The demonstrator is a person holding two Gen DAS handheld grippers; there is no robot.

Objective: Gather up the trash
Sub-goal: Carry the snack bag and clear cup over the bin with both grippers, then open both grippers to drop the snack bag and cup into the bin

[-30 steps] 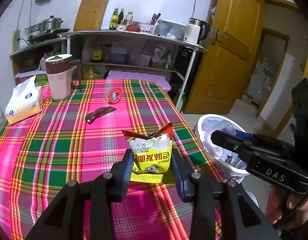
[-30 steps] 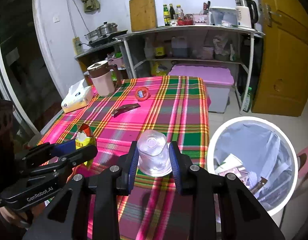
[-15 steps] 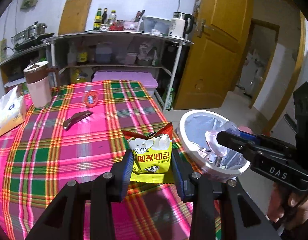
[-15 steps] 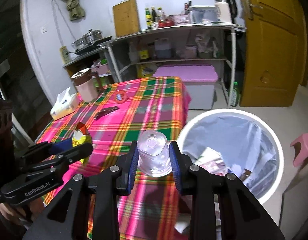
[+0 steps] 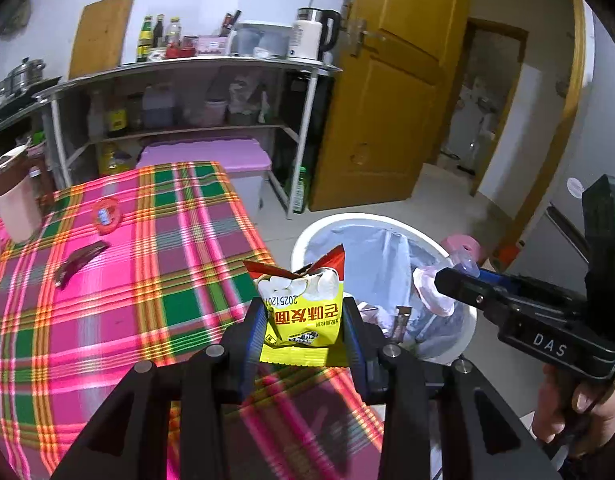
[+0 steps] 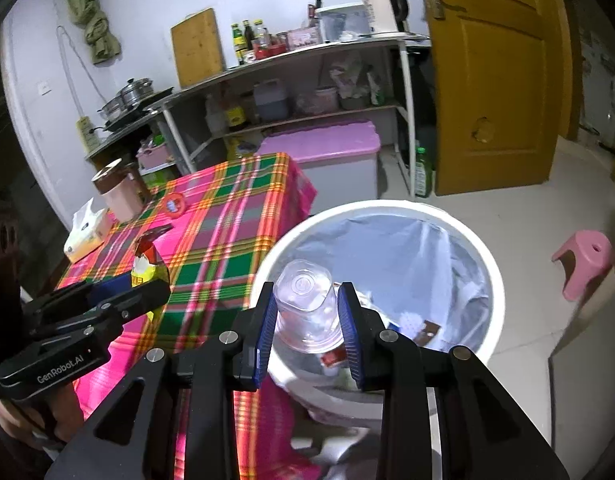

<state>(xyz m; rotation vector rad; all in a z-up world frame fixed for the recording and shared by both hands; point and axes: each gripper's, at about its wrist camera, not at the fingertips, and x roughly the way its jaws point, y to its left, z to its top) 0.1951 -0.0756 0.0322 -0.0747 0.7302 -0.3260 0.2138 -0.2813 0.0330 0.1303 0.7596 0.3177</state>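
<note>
Left claw point(image 5: 303, 322): you are pinching the yellow snack packet point(image 5: 302, 310) at the tabletop point(image 5: 119, 280) edge. Right claw point(image 6: 307, 320): you are pinching the clear plastic cup point(image 6: 307, 308) over the lined trash bin point(image 6: 467, 240), ready for dropping.

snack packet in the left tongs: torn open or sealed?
Torn open. The snack packet has a ragged, gaping top edge; its bottom seam is intact. Whether anything is inside cannot be told.

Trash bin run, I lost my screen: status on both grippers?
Left gripper shut on snack packet, at table edge. Right gripper shut on clear plastic cup, over trash bin. Nothing blocking the bin.
</note>
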